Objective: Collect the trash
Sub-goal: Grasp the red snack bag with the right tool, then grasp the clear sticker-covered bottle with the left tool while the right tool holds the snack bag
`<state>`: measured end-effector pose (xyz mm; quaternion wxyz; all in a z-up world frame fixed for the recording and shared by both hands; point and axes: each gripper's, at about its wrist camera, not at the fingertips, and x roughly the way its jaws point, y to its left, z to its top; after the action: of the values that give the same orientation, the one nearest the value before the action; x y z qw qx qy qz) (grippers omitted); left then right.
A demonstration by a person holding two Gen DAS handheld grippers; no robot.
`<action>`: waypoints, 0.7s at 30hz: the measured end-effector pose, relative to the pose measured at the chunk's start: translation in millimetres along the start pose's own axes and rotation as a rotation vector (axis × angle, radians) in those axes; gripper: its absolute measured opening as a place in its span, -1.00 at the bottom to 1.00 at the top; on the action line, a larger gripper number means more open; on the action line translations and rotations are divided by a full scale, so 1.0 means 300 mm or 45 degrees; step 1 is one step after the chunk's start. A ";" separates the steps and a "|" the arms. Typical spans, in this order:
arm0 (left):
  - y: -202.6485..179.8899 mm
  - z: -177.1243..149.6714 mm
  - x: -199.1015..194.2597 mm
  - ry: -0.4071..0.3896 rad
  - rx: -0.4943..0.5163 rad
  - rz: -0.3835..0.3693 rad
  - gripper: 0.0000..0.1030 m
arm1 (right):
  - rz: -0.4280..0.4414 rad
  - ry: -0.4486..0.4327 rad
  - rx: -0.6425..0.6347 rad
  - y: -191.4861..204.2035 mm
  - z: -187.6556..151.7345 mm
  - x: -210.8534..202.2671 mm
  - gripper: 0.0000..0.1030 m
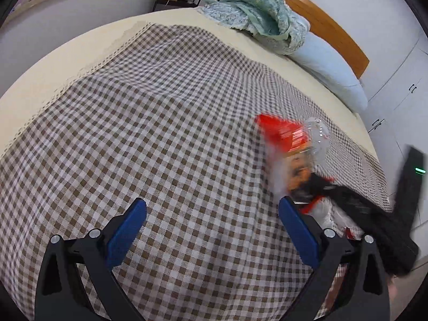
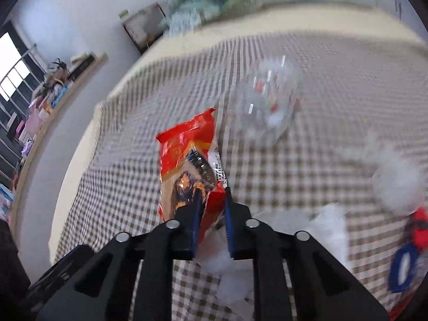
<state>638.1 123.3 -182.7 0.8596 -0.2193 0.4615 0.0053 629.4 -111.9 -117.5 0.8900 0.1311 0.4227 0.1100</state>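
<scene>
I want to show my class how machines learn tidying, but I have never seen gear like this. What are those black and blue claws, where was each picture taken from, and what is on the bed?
There is no robot here: a person holds a two-fingered claw in each hand, with a wide-angle camera on each claw looking along its fingers. One picture comes from the left gripper, which is open and empty over the checked cloth on the bed. The other comes from the right gripper, which has closed on a red snack wrapper. Nearby lie a clear plastic bottle, white crumpled paper and a blurred red and blue item. A green blanket and a pillow sit at the head.
</scene>
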 end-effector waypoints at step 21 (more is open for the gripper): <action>-0.626 0.126 0.337 -0.061 0.710 0.029 0.85 | -0.289 -0.566 0.506 -0.562 -0.198 -0.588 -0.87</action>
<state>765.8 -51.7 -175.1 0.8973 0.0311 0.4272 -0.1069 488.3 -316.4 -81.2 0.9242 0.2751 0.2429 -0.1061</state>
